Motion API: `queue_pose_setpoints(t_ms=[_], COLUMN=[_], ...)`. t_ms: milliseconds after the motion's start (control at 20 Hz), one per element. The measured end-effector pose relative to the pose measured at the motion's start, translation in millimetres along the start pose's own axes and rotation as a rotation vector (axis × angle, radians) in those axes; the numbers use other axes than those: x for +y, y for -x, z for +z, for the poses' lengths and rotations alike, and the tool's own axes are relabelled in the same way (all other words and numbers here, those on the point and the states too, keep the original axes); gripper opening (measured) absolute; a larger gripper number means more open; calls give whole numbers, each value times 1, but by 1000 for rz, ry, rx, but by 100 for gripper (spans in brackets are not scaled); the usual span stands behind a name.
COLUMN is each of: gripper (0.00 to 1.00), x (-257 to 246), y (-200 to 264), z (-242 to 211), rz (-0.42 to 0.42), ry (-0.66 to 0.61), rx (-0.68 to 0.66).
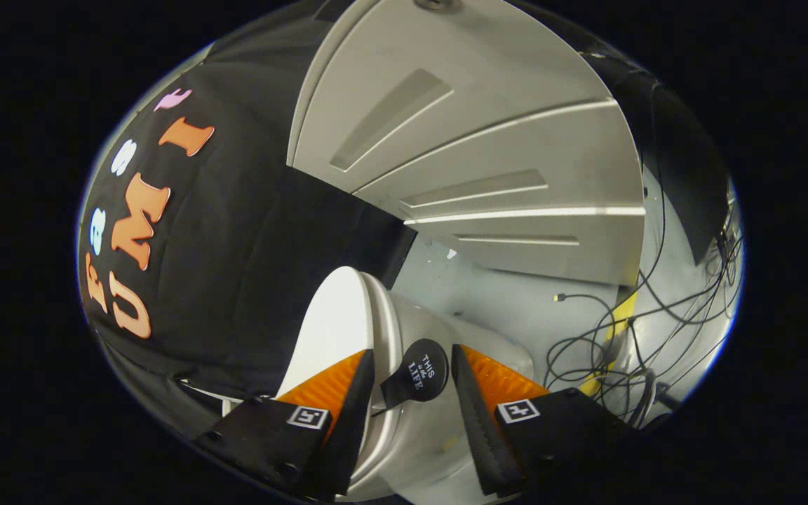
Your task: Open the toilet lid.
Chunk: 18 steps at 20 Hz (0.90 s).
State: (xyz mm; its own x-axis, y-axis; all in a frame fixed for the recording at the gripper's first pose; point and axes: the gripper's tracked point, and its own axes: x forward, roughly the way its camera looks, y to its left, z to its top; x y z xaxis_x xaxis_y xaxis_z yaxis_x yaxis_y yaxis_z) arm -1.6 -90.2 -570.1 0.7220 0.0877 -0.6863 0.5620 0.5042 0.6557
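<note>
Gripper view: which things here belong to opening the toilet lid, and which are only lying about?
For the job:
- toilet lid, white
- black tab on the lid's edge, between the fingers
- gripper, fingers apart on either side of the tab, not pressing it
- toilet

Just lying about:
- cables on the floor
- grey panel beyond the toilet

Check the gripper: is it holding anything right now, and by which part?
Nothing is clamped. The gripper is open, its fingers straddling the black round tab on the toilet lid rim without pressing on it.
</note>
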Motion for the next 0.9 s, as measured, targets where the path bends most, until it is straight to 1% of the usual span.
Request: queue_pose_setpoints(t_ms=[100,150,250,300,350,450,500,650,900], gripper=[54,53,35,26,21,16,9,8,8], x=[-2,-4,2,6,7,16,23,44,83], y=[0,-2,7,1,9,14,13,29,33], z=[-2,-9,-2,-2,-4,-1,2,6,28], rz=[1,-7,5,17,6,15,12,40,56], ry=[-43,-48,-69,-76,-72,-57,-61,-17,128], rx=[19,50,47,47,48,39,28,9,-114])
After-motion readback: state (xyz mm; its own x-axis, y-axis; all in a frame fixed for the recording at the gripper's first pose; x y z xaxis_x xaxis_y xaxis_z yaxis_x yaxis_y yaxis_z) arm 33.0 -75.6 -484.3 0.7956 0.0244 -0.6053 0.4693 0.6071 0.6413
